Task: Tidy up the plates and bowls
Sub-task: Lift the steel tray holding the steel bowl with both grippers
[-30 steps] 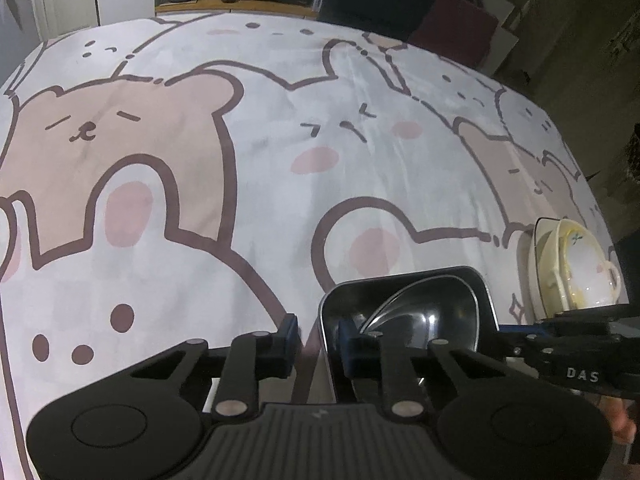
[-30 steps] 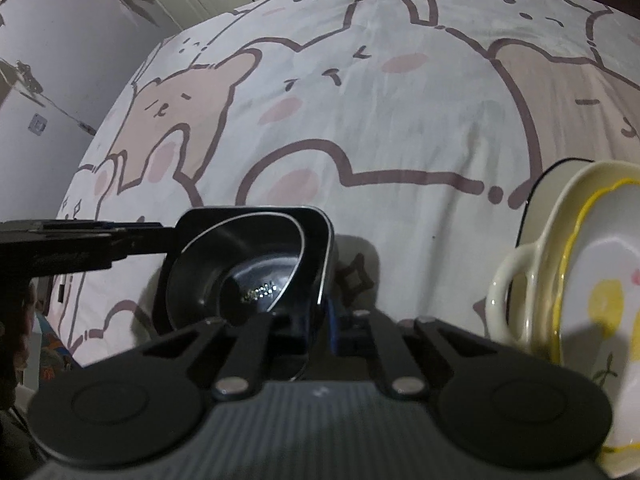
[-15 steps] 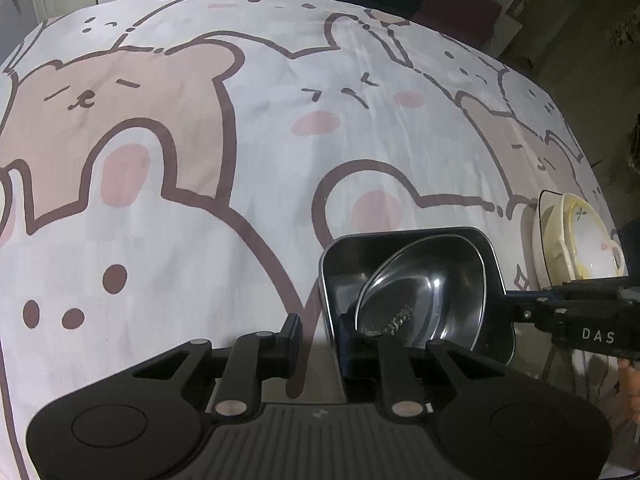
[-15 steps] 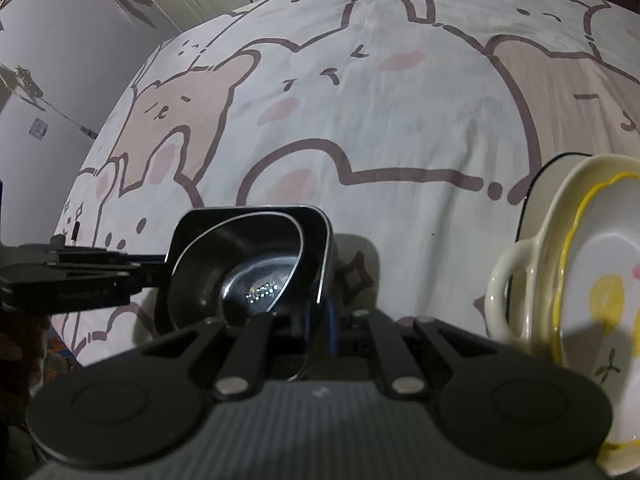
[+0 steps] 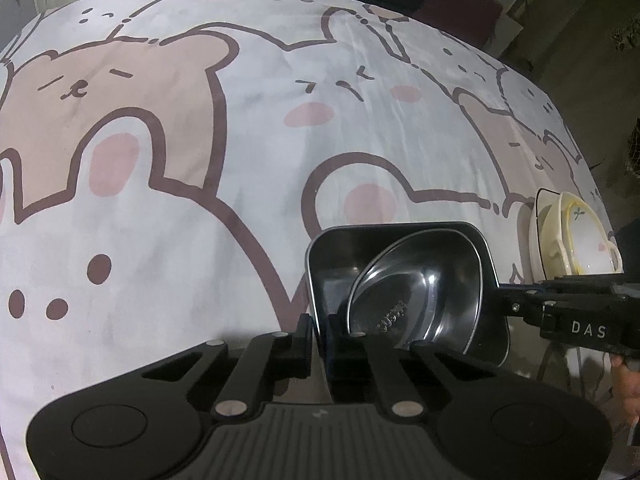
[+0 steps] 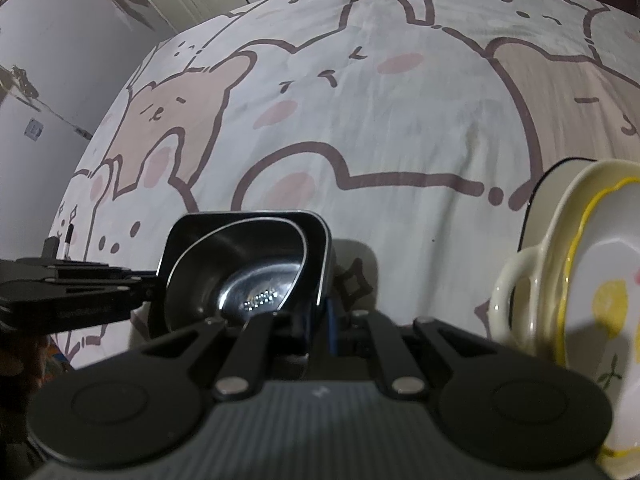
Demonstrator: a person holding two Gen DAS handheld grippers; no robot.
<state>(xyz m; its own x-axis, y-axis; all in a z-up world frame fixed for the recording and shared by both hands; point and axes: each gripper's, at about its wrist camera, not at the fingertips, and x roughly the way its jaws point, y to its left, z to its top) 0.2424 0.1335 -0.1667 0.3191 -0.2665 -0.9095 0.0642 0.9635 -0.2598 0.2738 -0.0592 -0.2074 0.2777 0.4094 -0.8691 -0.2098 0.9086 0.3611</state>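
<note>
A dark rectangular steel tray (image 5: 332, 256) rests on the cartoon-bear cloth with a shiny steel bowl (image 5: 420, 292) lying tilted inside it. My left gripper (image 5: 318, 332) straddles the tray's left wall, its jaws closing until the pads press on the rim. My right gripper (image 6: 320, 320) is shut on the opposite wall of the tray (image 6: 320, 248), next to the bowl (image 6: 248, 264). Each gripper also shows from the side in the other view: the right gripper (image 5: 560, 312) and the left gripper (image 6: 100, 292).
A stack of cream ceramic dishes (image 6: 560, 240) stands just right of the tray, topped by a white dish with a yellow rim (image 6: 600, 280); it also shows in the left wrist view (image 5: 568, 232). The bear-print cloth (image 5: 200, 160) stretches far ahead. Dark furniture lines the far edge.
My left gripper's jaws have drawn together onto the tray's left wall. The right gripper has kept its hold and place.
</note>
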